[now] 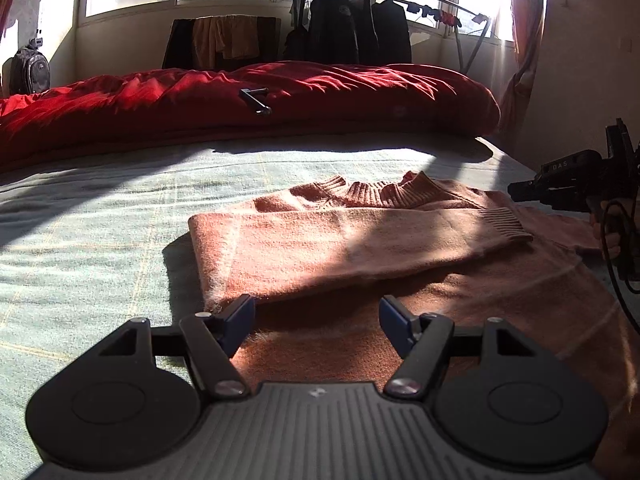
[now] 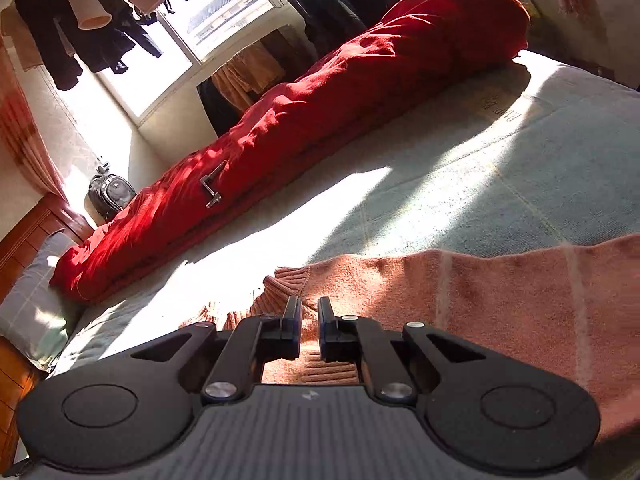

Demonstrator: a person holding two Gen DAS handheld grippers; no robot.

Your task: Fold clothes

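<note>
Sweater (image 1: 360,240) lies on the bed (image 1: 100,232), one sleeve (image 1: 400,236) folded across. Our left gripper (image 1: 316,320) hovers with fingers spread; right gripper (image 2: 309,320) has fingers nearly closed, seemingly pinching knit near the collar (image 2: 288,284). Risk: thin grip slips, or lifting drags the folded sleeve askew.

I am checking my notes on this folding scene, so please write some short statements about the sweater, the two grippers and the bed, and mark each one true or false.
1. The left gripper is open above the pink sweater. True.
2. One sleeve lies folded across the sweater's body. True.
3. The right gripper is wide open. False: its fingers are nearly together, with sweater fabric between them.
4. The red duvet covers the sweater. False: it lies apart, at the far side of the bed.
5. A small metal tool lies on the red duvet. True.
</note>
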